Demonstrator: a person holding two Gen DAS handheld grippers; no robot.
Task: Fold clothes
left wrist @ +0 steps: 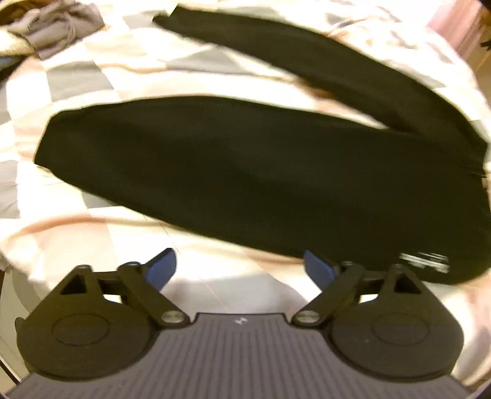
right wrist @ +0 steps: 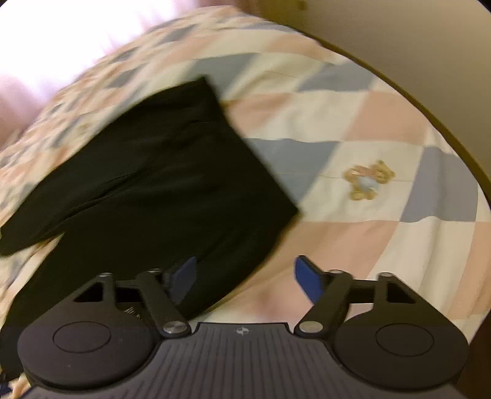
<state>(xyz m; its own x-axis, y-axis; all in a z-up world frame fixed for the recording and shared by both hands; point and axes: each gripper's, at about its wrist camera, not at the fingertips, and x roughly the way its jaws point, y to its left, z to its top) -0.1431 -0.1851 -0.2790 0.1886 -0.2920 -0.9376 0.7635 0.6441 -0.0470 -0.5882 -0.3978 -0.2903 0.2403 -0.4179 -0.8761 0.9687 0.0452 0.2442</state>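
Observation:
A pair of black trousers (left wrist: 233, 172) lies spread on a checked quilt (left wrist: 76, 76), its two legs splayed apart toward the left, with a small white label near the waist. My left gripper (left wrist: 239, 267) hovers just in front of the near leg, open, with nothing between its blue pads. In the right wrist view the trousers (right wrist: 159, 172) show their waist end at the upper middle. My right gripper (right wrist: 245, 277) is open over the trousers' near right edge, its left finger (right wrist: 184, 276) above the black cloth and its right finger (right wrist: 307, 276) above the quilt.
A crumpled grey garment (left wrist: 58, 27) lies at the far left of the bed. The quilt (right wrist: 353, 122) has pink, blue and white diamonds and a teddy bear motif (right wrist: 366, 179). The bed's dark edge (right wrist: 445, 129) curves along the right.

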